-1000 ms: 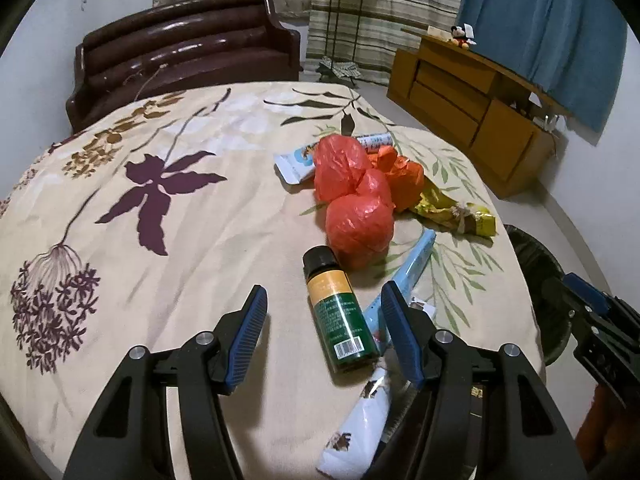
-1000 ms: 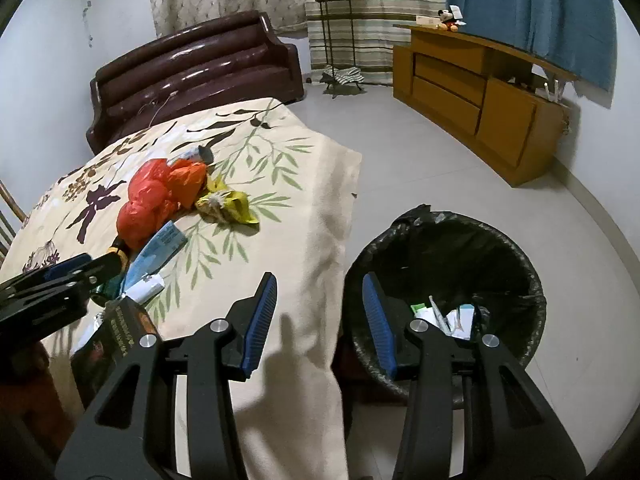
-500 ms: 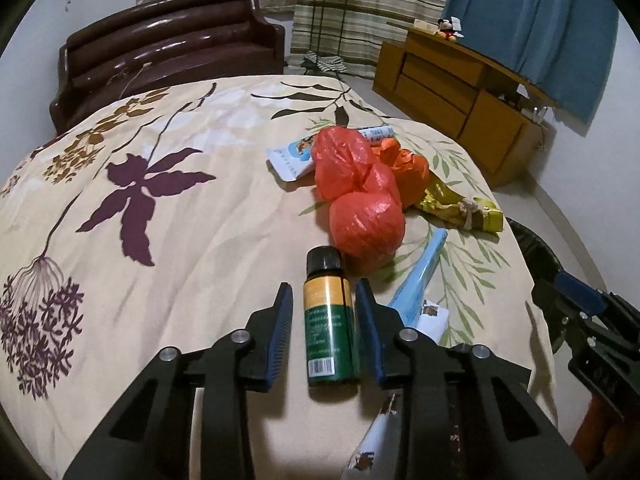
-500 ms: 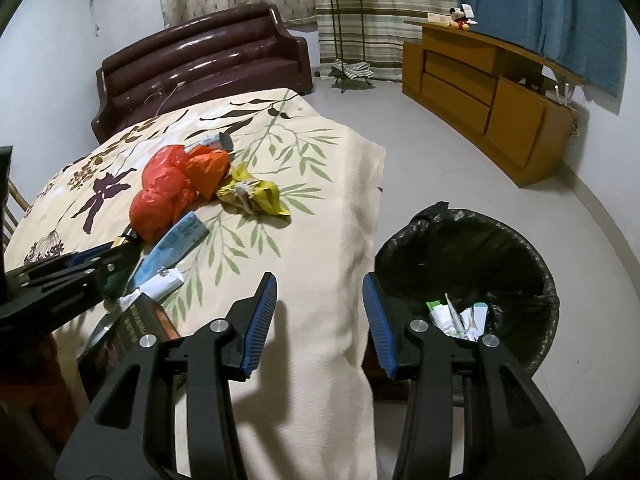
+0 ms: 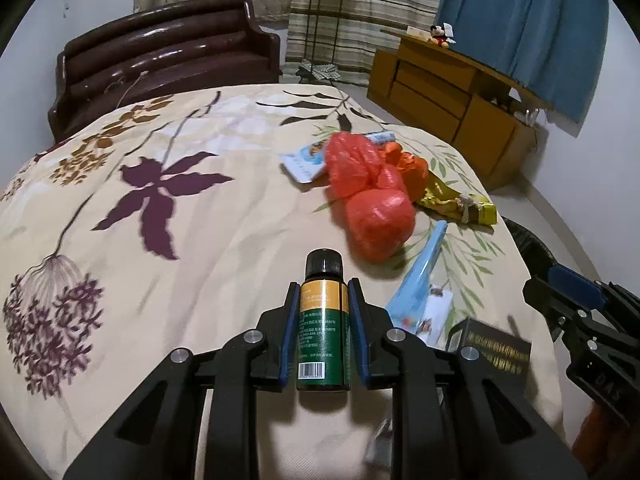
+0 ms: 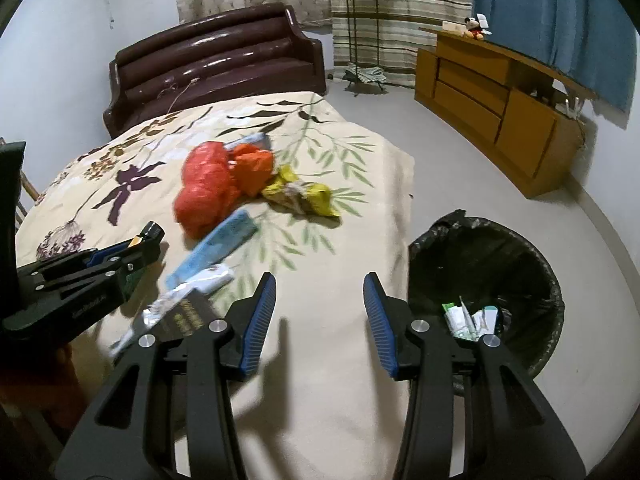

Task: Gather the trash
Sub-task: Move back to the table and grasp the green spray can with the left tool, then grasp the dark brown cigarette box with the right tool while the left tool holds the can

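Left gripper (image 5: 324, 312) has just closed on bottle (image 5: 323, 328); bags (image 5: 374, 196) at 1 o'clock. Right gripper (image 6: 320, 316) open, empty.

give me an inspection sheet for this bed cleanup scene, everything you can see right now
surface: bed with floral bedspread, rumpled, trash gathered toward one side
job's things: small green bottle with black cap; red plastic bags; yellow wrapper; blue packet; dark box; black-lined trash bin on the floor beside the bed, a few packets already in it
clutter: white wrapper near the box
grippers: left gripper has just been closing, pads now on the bottle's sides; right gripper open, nothing between its fingers, over the bed edge
cables: thin cord at the dark headboard
surroundings: wooden cabinet, plant stand, blue curtain
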### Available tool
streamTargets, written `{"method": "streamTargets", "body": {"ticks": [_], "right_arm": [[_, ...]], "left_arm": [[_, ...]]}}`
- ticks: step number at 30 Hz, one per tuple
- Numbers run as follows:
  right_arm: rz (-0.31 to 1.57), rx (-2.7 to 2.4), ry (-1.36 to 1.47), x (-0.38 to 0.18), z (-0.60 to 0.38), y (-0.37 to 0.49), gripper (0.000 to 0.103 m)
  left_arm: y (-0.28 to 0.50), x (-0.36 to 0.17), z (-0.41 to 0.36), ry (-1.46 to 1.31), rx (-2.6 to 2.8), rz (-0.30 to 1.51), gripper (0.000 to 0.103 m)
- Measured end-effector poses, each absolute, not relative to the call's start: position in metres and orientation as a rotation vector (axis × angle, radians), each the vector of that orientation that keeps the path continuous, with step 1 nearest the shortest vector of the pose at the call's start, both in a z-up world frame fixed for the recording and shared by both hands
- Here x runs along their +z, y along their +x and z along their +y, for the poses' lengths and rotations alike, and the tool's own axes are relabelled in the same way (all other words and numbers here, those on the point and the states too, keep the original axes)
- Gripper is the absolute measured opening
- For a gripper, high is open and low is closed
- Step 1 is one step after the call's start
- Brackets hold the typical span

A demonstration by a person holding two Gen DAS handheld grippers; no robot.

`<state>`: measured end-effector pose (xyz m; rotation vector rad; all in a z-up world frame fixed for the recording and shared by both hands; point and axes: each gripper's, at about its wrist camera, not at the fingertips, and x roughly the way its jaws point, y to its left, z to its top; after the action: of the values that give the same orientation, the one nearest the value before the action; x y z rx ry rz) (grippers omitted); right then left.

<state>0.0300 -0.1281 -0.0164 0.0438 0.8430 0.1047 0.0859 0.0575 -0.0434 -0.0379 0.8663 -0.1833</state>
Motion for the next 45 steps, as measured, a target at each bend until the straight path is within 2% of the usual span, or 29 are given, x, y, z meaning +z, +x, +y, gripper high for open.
{"method": "streamTargets", "body": {"ticks": [3,9,26,38,45], "right_arm": [[0.835,0.12,0.037,-0.012,-0.116,0.024,0.053],[0.826,0.156,0.012,-0.006,-0.087,0.012,0.054],[0.831,0.145,-0.117,-0.022,-0.032,-0.028,0.069],[0.823,0.069,-0.077,-0.021,-0.061,-0.031,0.071],[0.84,0.14,-0.078,-0.024,-0.044,-0.04,0.071]], "left_arm": [[0.074,-0.039,0.071,-0.034,-0.169,0.853,0.025],[0.054,-0.032,0.098,-0.047,-0.147,0.836,0.025],[0.022,-0.041,0.144,-0.105,-0.137,0.838,0.025],[0.021,-0.043,0.137,-0.106,-0.16,0.843,0.025],[0.023,-0.043,0.136,-0.104,-0.162,0.843,0.025]]}}
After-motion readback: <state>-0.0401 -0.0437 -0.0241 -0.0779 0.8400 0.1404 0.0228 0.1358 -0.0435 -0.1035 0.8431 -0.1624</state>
